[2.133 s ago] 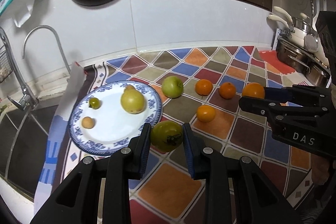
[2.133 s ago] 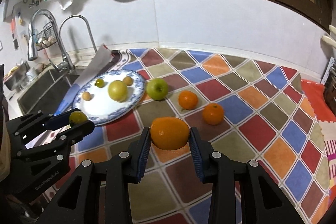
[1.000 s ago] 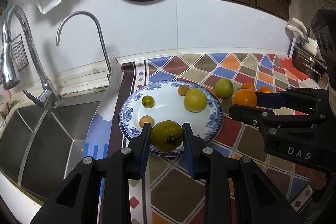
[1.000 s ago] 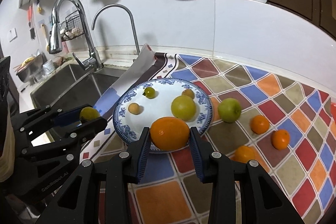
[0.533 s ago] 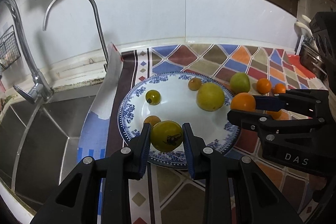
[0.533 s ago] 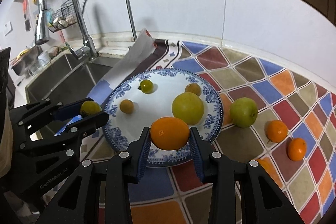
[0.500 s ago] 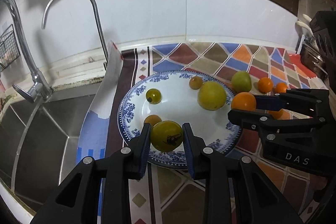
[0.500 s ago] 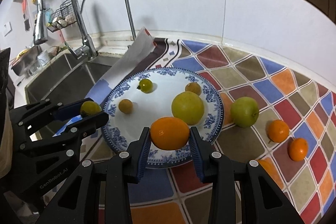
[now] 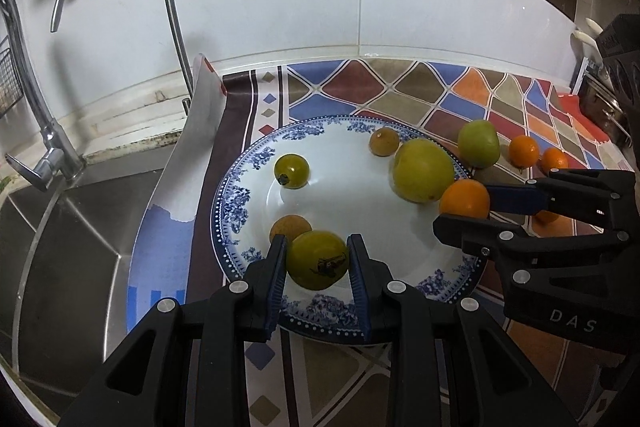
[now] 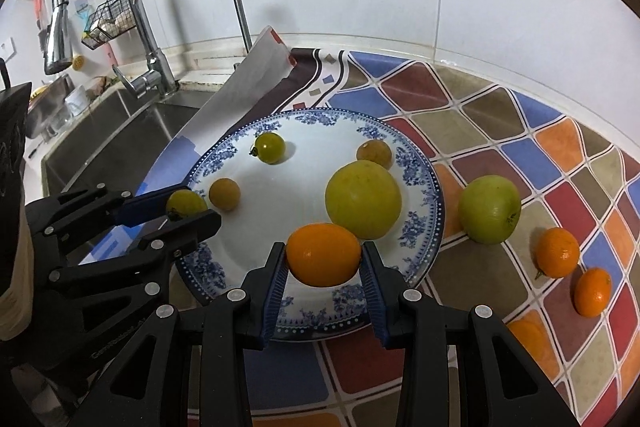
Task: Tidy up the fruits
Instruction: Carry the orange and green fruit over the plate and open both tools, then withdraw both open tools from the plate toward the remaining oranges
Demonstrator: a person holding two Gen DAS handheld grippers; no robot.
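From the left wrist camera, the left claw (image 9: pixel 318 269) is pinching a green tomato (image 9: pixel 317 259) over the plate (image 9: pixel 240 195) at about 6 o'clock on its rim, with a small brown fruit (image 9: pixel 290 227) touching or just beside the left pad. To set it down well, I would lower it until it rests on the white centre, then spread the pads slowly so it does not roll toward 9 o'clock and off onto the desk (image 9: pixel 340 83).

From the right wrist camera, the right claw (image 10: pixel 324 263) is pinching an orange (image 10: pixel 323 254) above the plate's 5 o'clock edge, just beside the large yellow fruit (image 10: pixel 363 199). It likely needs moving toward 11 o'clock into bare plate before release. A green apple (image 10: pixel 490 209) and two small oranges (image 10: pixel 558 251) lie on the desk at 3 o'clock.
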